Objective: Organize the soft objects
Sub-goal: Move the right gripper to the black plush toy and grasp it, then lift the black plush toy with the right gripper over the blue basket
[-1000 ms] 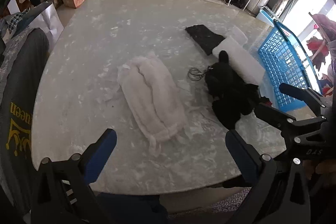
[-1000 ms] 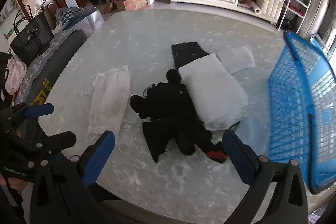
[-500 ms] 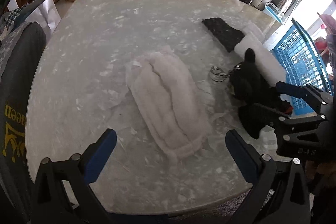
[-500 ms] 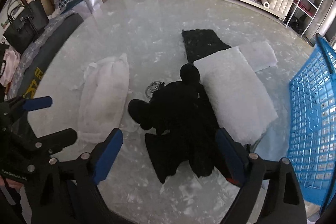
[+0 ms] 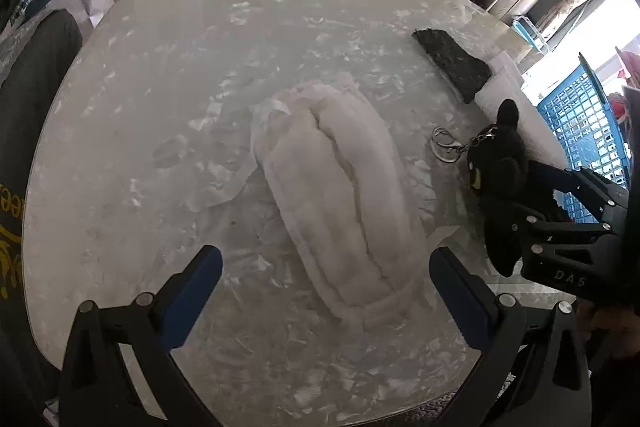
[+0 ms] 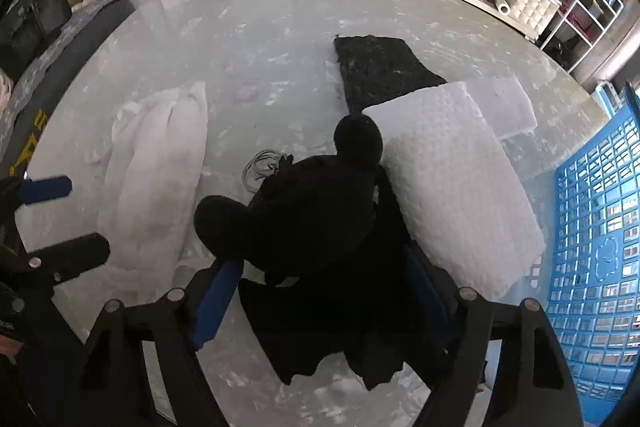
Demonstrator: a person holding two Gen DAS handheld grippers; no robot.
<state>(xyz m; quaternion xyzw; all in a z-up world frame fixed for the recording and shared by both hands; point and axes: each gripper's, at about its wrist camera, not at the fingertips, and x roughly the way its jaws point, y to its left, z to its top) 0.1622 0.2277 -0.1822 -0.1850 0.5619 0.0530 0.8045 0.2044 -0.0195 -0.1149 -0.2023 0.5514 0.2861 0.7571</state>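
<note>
Table (image 5: 168, 75): round, marbled, glossy. Its far and left portions are bare, giving the widest free room; the near rim curves just below both grippers.

Basket (image 6: 600, 247): blue, lattice-walled, standing at the table's right edge and closing off that side.

Plush (image 6: 320, 219): black, with round ears, lying near the table's front edge, right of centre. Its long axis runs from the near rim toward the table's middle, head end away from the camera, dark cloth trailing toward the rim. A metal ring (image 5: 444, 147) on a short chain lies just beside its head.

Pillow (image 6: 460, 195): white, quilted, touching the plush on the right, long axis angled from upper left to lower right toward the basket. A black mat (image 6: 380, 71) lies partly under its far end.

Bundle (image 5: 340, 203): white, fluffy, left of the plush and apart from it, long axis running diagonally, its near end toward the front rim.

Right gripper (image 6: 324, 299): jaws have just been closing, with the plush between them (whether the pads already press on it I cannot tell, since the black fabric hides the right pad).

Left gripper (image 5: 326, 291): released, jaws wide, poised over the bundle's near end without touching it.
</note>
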